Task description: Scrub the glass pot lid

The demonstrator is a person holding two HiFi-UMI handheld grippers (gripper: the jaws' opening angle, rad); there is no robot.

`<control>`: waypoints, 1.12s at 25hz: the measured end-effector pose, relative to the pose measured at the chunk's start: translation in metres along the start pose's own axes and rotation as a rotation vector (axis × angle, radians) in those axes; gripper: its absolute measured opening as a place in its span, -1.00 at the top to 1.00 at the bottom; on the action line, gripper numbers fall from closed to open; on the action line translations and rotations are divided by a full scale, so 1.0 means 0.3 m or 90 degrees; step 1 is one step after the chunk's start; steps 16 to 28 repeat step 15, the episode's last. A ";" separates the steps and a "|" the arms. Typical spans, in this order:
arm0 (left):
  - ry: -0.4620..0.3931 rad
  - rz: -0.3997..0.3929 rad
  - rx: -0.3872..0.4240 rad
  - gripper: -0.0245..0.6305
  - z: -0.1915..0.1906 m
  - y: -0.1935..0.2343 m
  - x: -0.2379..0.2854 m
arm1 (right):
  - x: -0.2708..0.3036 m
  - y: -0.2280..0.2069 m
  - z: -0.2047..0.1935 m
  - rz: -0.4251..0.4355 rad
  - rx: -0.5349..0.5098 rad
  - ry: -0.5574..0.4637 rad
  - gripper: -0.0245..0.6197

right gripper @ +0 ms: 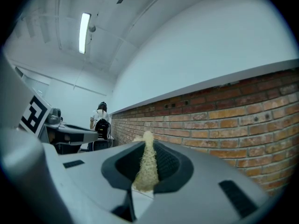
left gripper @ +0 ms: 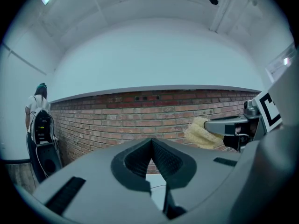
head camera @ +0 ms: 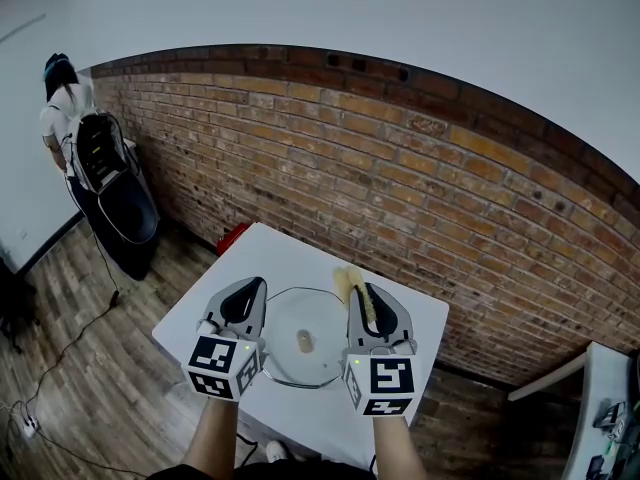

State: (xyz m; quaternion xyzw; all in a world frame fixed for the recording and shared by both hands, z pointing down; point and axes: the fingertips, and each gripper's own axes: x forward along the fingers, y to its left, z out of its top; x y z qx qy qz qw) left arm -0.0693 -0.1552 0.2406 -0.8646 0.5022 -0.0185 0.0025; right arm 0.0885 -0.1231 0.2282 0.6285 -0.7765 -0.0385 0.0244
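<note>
The glass pot lid [head camera: 290, 323] lies flat on the white table [head camera: 275, 253], seen between the left gripper [head camera: 252, 290] and the right gripper [head camera: 366, 296]. Left jaws are pressed together on nothing. Right jaws pinch 1 tan scrub pad [right gripper: 146, 169].

Lid [head camera: 288, 326] on table [head camera: 272, 252] between left tongs [head camera: 254, 285] and right tongs [head camera: 364, 293], sponge [head camera: 349, 280] in the latter — brick wall [head camera: 400, 188] behind.

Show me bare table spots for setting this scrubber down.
Bare: the far corner of the table between lid and brick wall, and the strip beyond the right gripper. Crowded: the middle, where the lid lies between the left gripper and the right, which grips the scrubber.
</note>
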 end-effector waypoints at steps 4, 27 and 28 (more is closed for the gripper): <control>-0.003 -0.001 0.009 0.89 0.007 -0.001 0.001 | 0.000 -0.004 -0.002 -0.005 0.000 0.003 0.75; -0.004 -0.003 0.001 0.89 0.009 0.021 0.008 | 0.014 0.001 -0.003 -0.008 -0.001 0.005 0.75; -0.004 -0.003 0.001 0.89 0.009 0.021 0.008 | 0.014 0.001 -0.003 -0.008 -0.001 0.005 0.75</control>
